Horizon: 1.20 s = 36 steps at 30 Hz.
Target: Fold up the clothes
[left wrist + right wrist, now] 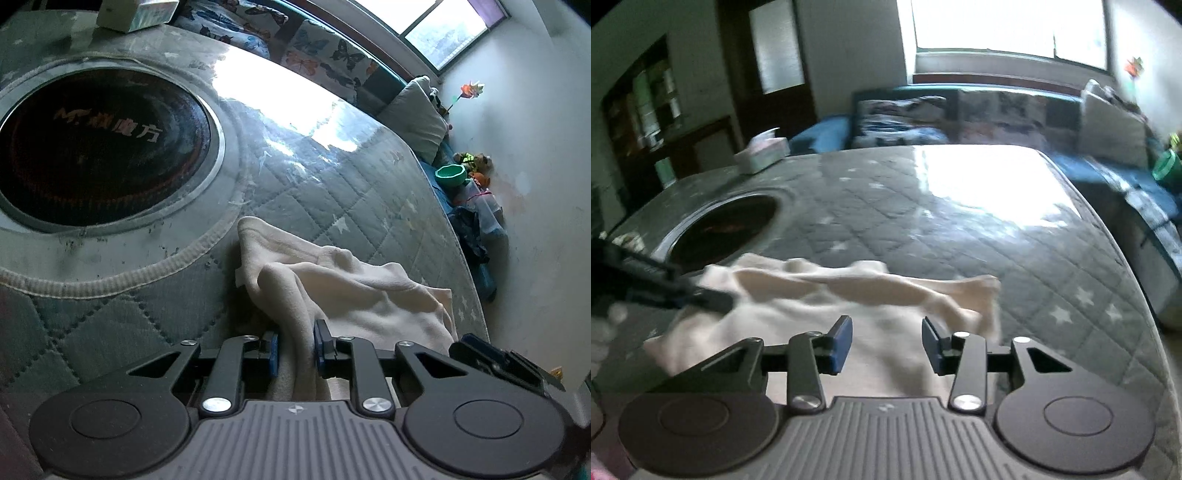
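A cream garment (354,288) lies crumpled on a grey quilted table cover (332,199) with white stars. My left gripper (295,350) is shut on a bunched fold of this garment, the cloth running between its blue pads. The right wrist view shows the same garment (820,302) spread wider, its far edge wavy. Over its near part my right gripper (886,343) stands open with nothing between its fingers. The left gripper (701,295) appears there as a dark blurred shape at the garment's left end. The right gripper's (491,356) black tip shows at the lower right of the left wrist view.
A round black cooktop (99,155) with a metal ring is set into the table left of the garment. A tissue box (764,149) sits at the far left corner. Behind the table runs a blue bench with butterfly cushions (325,55), a green bowl (450,175) and toys.
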Motion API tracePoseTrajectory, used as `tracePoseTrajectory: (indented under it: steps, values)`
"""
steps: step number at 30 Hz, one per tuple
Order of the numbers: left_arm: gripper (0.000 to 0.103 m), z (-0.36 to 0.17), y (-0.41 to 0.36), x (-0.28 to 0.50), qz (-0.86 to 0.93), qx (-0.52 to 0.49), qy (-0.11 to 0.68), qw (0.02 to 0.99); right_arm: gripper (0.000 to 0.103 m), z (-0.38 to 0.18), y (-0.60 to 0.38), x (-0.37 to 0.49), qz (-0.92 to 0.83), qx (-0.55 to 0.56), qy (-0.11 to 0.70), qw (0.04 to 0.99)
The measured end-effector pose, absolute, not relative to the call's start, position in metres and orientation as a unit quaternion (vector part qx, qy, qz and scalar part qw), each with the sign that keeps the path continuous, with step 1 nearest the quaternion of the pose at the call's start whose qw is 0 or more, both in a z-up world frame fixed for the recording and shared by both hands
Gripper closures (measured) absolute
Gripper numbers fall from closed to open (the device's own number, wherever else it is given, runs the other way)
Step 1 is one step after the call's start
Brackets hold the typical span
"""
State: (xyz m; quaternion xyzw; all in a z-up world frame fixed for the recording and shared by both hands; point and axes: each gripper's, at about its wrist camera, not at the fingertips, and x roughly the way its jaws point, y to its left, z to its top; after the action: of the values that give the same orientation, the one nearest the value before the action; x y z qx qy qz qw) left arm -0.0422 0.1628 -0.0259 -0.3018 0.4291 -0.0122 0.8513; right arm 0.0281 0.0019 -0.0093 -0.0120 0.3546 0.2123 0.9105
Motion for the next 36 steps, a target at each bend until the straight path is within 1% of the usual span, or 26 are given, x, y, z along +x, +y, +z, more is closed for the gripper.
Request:
tracePoseTrajectory:
  steps: [8, 11, 14, 20, 23, 25, 26, 27, 30, 36]
  values:
    - [0.082, -0.025, 0.161, -0.038, -0.011, -0.283, 0.430, 0.858, 0.059, -0.030, -0.025, 0.047, 0.179, 0.026, 0.374, 0.910]
    - [0.082, -0.025, 0.160, -0.036, -0.012, -0.276, 0.431, 0.859, 0.054, -0.033, -0.028, 0.051, 0.173, 0.032, 0.374, 0.911]
    - [0.082, -0.025, 0.160, -0.035, -0.013, -0.269, 0.433, 0.860, 0.054, -0.032, -0.031, 0.052, 0.161, 0.037, 0.364, 0.916]
    - [0.082, -0.024, 0.159, -0.031, -0.016, -0.253, 0.436, 0.864, 0.053, -0.038, -0.038, 0.062, 0.158, 0.051, 0.379, 0.910]
    - [0.082, -0.022, 0.157, -0.029, -0.016, -0.239, 0.436, 0.868, 0.057, -0.043, -0.038, 0.062, 0.166, 0.060, 0.383, 0.907]
    - [0.082, -0.021, 0.154, -0.028, -0.016, -0.228, 0.436, 0.871, 0.071, -0.042, -0.037, 0.061, 0.174, 0.062, 0.380, 0.906]
    - [0.082, -0.020, 0.153, -0.027, -0.015, -0.221, 0.435, 0.872, 0.080, -0.042, -0.036, 0.060, 0.179, 0.064, 0.379, 0.906]
    - [0.083, -0.018, 0.151, -0.027, -0.014, -0.213, 0.435, 0.875, 0.087, -0.041, -0.036, 0.060, 0.183, 0.065, 0.378, 0.905]
    - [0.084, -0.012, 0.145, -0.025, -0.014, -0.192, 0.430, 0.882, 0.091, -0.030, -0.036, 0.055, 0.180, 0.055, 0.360, 0.914]
    - [0.086, 0.007, 0.132, -0.014, -0.033, -0.168, 0.411, 0.895, 0.092, 0.000, -0.038, 0.043, 0.174, 0.034, 0.314, 0.933]
